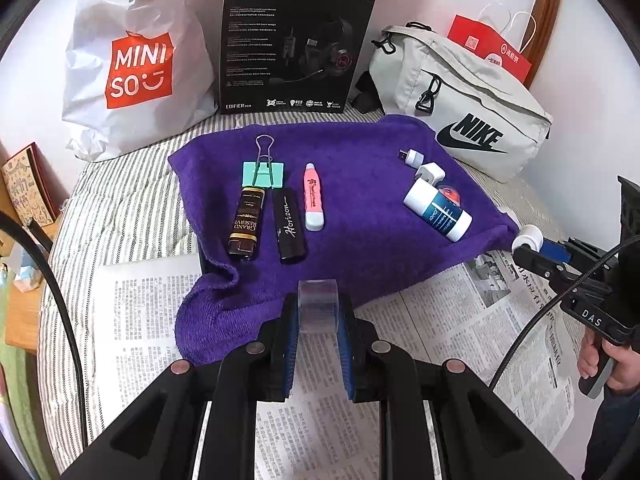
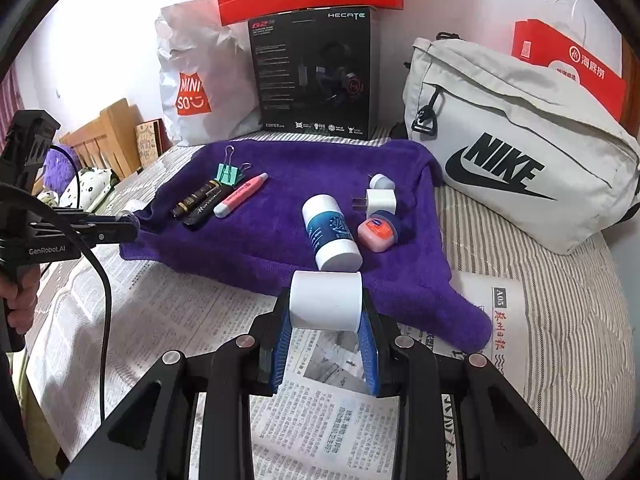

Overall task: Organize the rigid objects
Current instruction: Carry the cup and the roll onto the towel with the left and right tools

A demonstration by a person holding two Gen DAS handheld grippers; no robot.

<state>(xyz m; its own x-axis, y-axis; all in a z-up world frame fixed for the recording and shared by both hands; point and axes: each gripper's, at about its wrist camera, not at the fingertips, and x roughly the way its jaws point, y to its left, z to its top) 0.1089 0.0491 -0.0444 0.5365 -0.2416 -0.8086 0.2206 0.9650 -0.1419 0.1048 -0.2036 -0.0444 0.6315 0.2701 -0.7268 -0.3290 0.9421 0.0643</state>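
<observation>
My left gripper (image 1: 318, 314) is shut on a small clear plastic cylinder (image 1: 318, 294) over the near edge of the purple towel (image 1: 360, 200). My right gripper (image 2: 326, 308) is shut on a white cylinder (image 2: 326, 292) just in front of the towel (image 2: 280, 240). On the towel's left lie a teal binder clip (image 1: 263, 174), a brown lighter (image 1: 245, 222), a black lighter (image 1: 289, 226) and a pink highlighter (image 1: 313, 196). On its right lie a blue-and-white bottle (image 2: 331, 232), a pink tin (image 2: 377, 234), a white plug (image 2: 380, 201) and a small white adapter (image 2: 381, 181).
Newspaper (image 2: 320, 408) covers the striped bedding in front of the towel. Behind it stand a white shopping bag (image 1: 136, 64), a black headset box (image 1: 296, 44) and a grey Nike bag (image 2: 520, 152). A red paper bag (image 2: 572, 64) stands at the back right.
</observation>
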